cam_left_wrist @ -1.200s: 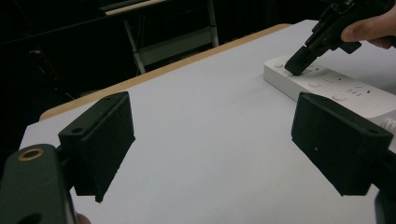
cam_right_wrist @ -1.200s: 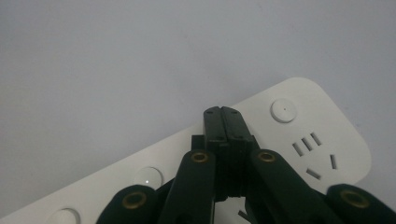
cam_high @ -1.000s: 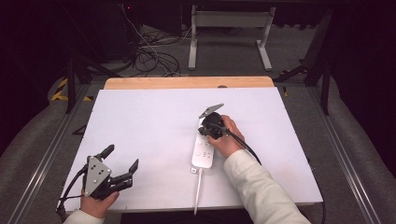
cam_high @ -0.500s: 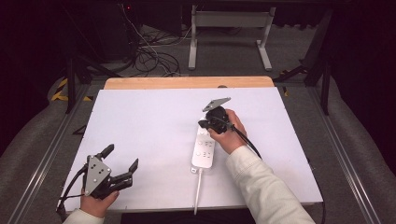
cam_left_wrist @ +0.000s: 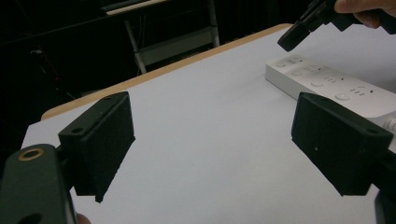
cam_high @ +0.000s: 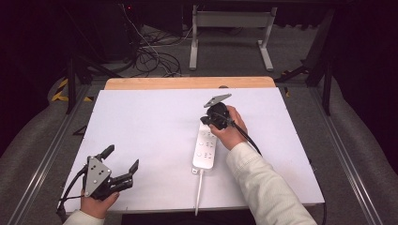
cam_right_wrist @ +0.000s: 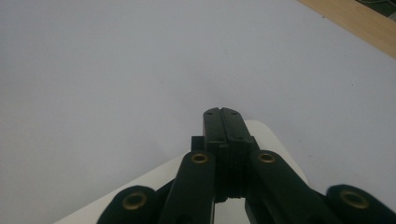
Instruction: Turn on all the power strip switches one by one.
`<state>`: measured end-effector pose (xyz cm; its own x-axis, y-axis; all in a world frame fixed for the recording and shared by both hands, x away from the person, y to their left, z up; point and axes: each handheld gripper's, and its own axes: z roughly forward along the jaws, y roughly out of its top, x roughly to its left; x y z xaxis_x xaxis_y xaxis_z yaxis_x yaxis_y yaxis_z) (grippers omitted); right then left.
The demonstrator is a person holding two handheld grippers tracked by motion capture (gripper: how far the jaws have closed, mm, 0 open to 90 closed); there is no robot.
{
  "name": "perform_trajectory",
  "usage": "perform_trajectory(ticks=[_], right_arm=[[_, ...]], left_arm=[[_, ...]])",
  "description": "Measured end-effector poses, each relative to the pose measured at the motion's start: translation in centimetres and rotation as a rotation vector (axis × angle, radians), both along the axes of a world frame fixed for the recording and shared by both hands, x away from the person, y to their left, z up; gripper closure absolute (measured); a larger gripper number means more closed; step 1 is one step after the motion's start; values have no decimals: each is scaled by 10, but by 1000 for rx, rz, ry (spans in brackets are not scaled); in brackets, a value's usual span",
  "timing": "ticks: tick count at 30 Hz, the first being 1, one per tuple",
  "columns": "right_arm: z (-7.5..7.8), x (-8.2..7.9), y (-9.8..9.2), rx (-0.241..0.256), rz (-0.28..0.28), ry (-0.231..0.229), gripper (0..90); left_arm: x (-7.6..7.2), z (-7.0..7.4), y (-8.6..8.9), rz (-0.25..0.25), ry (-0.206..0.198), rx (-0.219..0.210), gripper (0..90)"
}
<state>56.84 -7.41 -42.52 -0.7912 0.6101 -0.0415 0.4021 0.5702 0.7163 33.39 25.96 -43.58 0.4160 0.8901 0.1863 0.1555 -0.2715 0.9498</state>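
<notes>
- At the near left corner of the white surface (cam_high: pixel 141 122), the left gripper (cam_high: pixel 123 170) rests in the person's hand with its fingers (cam_left_wrist: pixel 100 140) wide apart, holding nothing.
- Toward the middle, the long white plastic power strip (cam_high: pixel 205 150) lies flat, its white cord (cam_high: pixel 199 190) trailing to the near edge.
- Over the strip's far end, the right gripper (cam_high: pixel 212 123) has its fingers pressed together, empty, tips on or just above the casing.
- Judging by looks, the strip is rigid, light and smooth: likely to slide when pushed, best gripped across its narrow width.
</notes>
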Motion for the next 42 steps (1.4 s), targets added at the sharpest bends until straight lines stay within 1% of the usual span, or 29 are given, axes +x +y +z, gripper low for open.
perform_trajectory(ticks=[5,8,11,18,29,36,42], right_arm=[[-5,7,-4,13,-19,15,900],[-7,9,-3,4,-23,12,900],[-10,11,-3,5,-28,11,900],[-15,15,-1,-6,-34,18,900],[-20,18,-1,-20,-44,29,900],[-23,18,1,-29,-35,34,900],[-24,18,1,-18,-40,41,900]], left_arm=[[0,0,0,-1,2,0,135],[0,0,0,-4,2,0,135],[0,0,0,-4,3,1,135],[0,0,0,-6,4,0,135],[0,0,0,-5,4,0,135],[0,0,0,-4,5,1,135],[0,0,0,-5,6,1,135]])
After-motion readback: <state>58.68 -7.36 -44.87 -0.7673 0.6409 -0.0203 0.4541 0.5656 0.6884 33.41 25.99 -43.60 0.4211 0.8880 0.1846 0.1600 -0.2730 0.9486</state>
